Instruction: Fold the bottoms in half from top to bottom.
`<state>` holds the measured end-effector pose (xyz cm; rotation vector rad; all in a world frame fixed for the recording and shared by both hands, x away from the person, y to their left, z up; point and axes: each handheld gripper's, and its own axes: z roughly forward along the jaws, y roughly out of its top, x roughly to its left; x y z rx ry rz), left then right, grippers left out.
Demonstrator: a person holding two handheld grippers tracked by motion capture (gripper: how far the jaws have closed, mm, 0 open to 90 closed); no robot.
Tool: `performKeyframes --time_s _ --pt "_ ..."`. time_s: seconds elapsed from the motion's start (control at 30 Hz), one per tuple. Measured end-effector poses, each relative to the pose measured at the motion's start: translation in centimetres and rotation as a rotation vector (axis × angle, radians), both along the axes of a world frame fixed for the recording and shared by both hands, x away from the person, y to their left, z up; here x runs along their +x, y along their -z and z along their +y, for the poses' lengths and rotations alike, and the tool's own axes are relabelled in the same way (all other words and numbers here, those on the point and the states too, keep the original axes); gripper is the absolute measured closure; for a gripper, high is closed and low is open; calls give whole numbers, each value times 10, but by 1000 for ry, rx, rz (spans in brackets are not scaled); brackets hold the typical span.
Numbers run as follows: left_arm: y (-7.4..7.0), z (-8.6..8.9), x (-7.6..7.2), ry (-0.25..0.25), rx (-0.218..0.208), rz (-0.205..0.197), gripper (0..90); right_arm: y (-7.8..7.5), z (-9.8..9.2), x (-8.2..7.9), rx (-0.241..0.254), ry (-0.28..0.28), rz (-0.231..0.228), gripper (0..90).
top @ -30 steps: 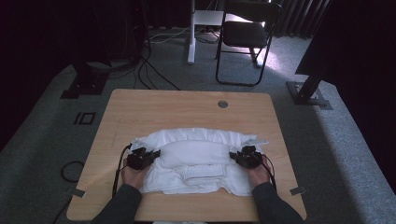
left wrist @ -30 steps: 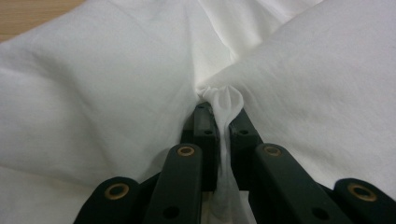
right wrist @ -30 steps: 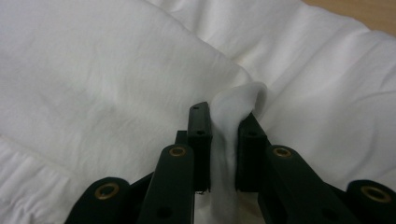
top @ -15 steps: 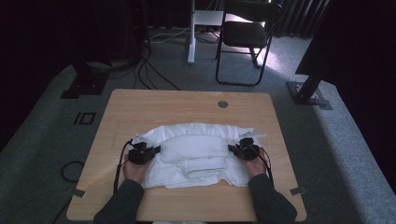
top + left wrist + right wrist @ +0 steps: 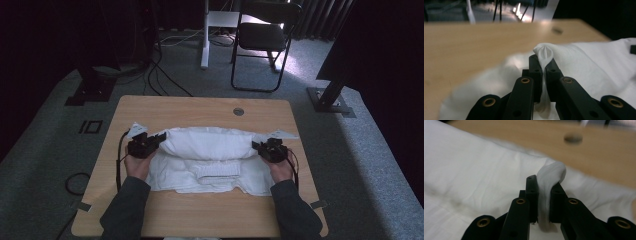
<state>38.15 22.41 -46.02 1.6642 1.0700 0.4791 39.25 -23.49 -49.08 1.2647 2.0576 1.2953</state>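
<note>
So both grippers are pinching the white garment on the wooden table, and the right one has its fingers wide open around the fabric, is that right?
Not quite. The right gripper is not wide open: the right gripper view shows its fingers shut on a bunched fold of the white garment. The rest holds: the left gripper also pinches it, on the wooden table.

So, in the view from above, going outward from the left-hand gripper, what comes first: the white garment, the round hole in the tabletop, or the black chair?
1. White fabric garment: pinched in the left gripper, spread mid-table.
2. Small round hole in the wooden tabletop: ahead, toward the far right edge.
3. Black metal-framed chair: on the grey floor beyond the table.
</note>
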Motion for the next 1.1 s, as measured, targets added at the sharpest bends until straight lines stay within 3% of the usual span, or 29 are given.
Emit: performKeyframes --time_s 0.1,0.17,0.27,0.37,0.43,0.53,0.57,0.6,0.7,0.83,0.9,1.0,1.1 --pt "-19 5 -10 19 -50 -55 878 -22 -5 -11 48 18 -99 819" --pt "-25 8 -19 38 -76 -63 877 -33 -10 -18 97 14 -147 819" --pt "-22 10 -30 69 -69 -46 859 -38 -11 -28 74 -10 -164 817" --pt "-13 15 -42 115 -95 -28 766 -26 -15 -39 53 -48 -124 762" --pt "-10 17 -44 127 -89 -24 686 -18 -20 -43 57 -60 -102 623" --pt "-13 17 -39 116 -81 -9 662 -17 -24 -43 66 -26 -108 514" --pt "-13 17 -39 116 -81 -9 661 -20 -25 -42 74 -9 -106 507" --pt "-18 10 -33 112 -49 -8 658 -24 -23 -40 79 5 -112 497" --pt "-20 -4 -25 115 -12 3 652 -34 -14 -34 66 9 -119 492" --pt "-7 -29 -18 135 18 59 651 -35 12 -24 32 -27 -91 501" --pt "5 -41 -17 160 17 95 651 -29 27 -18 -6 -39 -68 514" --pt "23 -55 -20 193 49 136 651 -10 47 -12 -64 -77 -18 539" --pt "43 -63 -29 221 63 183 654 11 57 -16 -109 -91 29 562"
